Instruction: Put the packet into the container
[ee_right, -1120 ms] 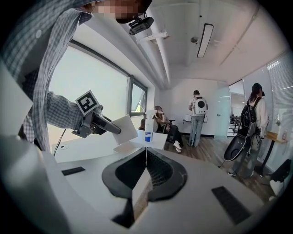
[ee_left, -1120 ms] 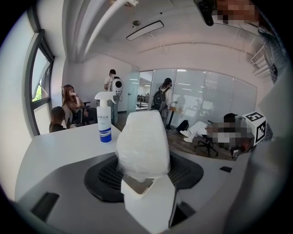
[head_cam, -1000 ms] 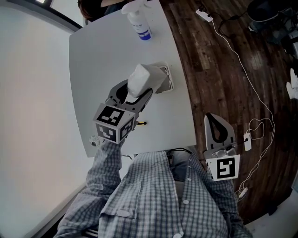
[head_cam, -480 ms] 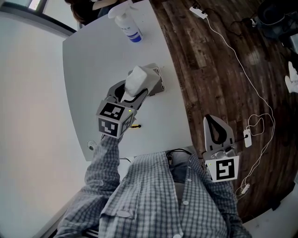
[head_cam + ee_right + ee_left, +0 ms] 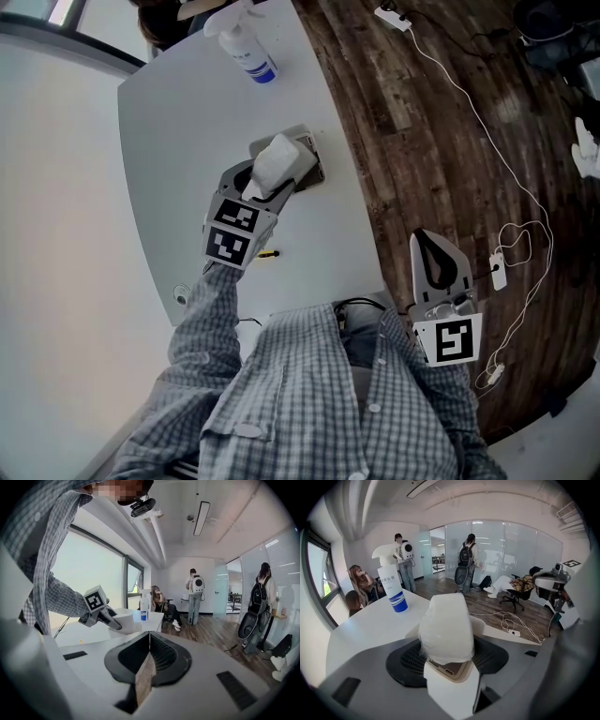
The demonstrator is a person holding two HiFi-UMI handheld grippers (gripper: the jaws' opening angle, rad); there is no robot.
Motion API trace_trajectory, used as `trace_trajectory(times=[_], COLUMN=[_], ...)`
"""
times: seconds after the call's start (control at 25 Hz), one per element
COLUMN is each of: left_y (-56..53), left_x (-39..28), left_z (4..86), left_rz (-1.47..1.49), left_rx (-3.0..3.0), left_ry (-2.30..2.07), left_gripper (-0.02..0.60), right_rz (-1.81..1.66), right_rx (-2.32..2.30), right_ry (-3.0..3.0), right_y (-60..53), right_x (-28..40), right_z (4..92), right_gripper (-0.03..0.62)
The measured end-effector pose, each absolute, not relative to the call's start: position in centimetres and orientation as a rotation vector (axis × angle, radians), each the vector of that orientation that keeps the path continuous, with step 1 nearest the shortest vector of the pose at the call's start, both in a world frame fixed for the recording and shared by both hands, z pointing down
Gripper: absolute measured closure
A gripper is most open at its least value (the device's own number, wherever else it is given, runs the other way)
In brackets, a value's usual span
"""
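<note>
My left gripper (image 5: 267, 187) is shut on a white, soft packet (image 5: 275, 161) and holds it just over a pale rectangular container (image 5: 309, 157) near the table's right edge. In the left gripper view the packet (image 5: 443, 627) fills the space between the jaws, and the container's rim (image 5: 487, 631) shows behind it. My right gripper (image 5: 429, 248) hangs off the table over the wooden floor, its jaws shut on nothing (image 5: 146, 663). In the right gripper view the left gripper (image 5: 101, 609) and its packet (image 5: 125, 620) are seen from the side.
A spray bottle (image 5: 242, 45) stands at the table's far end. A small yellow and black item (image 5: 269, 253) lies on the white table (image 5: 169, 122) near my left wrist. Cables and a power strip (image 5: 506, 253) trail across the floor at the right. People stand and sit in the background.
My left gripper has sunk with the packet, closer to the container, and has rolled a little. The right gripper has stayed where it was.
</note>
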State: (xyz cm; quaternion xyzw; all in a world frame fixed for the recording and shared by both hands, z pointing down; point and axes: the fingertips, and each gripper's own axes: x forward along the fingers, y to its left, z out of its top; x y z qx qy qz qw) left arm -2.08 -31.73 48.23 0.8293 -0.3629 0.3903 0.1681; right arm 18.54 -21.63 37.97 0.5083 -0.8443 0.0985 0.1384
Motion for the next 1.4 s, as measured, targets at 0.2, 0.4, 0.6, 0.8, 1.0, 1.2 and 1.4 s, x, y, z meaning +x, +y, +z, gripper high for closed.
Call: trace_trajectory(times=[0.2, 0.4, 0.6, 0.8, 1.0, 1.2, 1.4], left_y=[-31.6, -32.0, -32.2, -32.4, -32.3, -32.5, -32.4], left_x=[-2.0, -2.0, -2.0, -1.9, -1.8, -1.6, -1.3], left_z=[49.2, 50.0, 50.3, 50.4, 50.4, 50.1, 49.6], left_rz=[1.182, 1.183, 1.181, 1.171, 1.137, 1.102, 0.989], left_rx=[2.357, 2.34, 2.343, 2.358, 2.347, 2.355, 2.325], left_ry=[-1.003, -0.997, -0.978, -0.969, -0.969, -0.985, -0.992], left_gripper=[0.308, 0.308, 0.308, 0.307, 0.308, 0.302, 0.244], right_rz=[0.282, 0.292, 0.292, 0.294, 0.298, 0.3, 0.302], right_rx=[1.474, 1.468, 1.46, 1.457, 1.452, 1.459, 1.456], right_ry=[-2.449, -2.442, -2.447, -2.449, -2.433, -2.437, -2.428], right_y=[-21.6, -21.7, -21.7, -21.6, -21.2, -21.1, -20.6], right_x=[18.4, 18.3, 18.1, 17.9, 18.2, 18.1, 18.0], right_z=[37.9, 38.1, 38.2, 38.3, 38.6, 38.3, 38.3], right_gripper=[0.58, 0.58, 0.58, 0.58, 0.58, 0.58, 0.58])
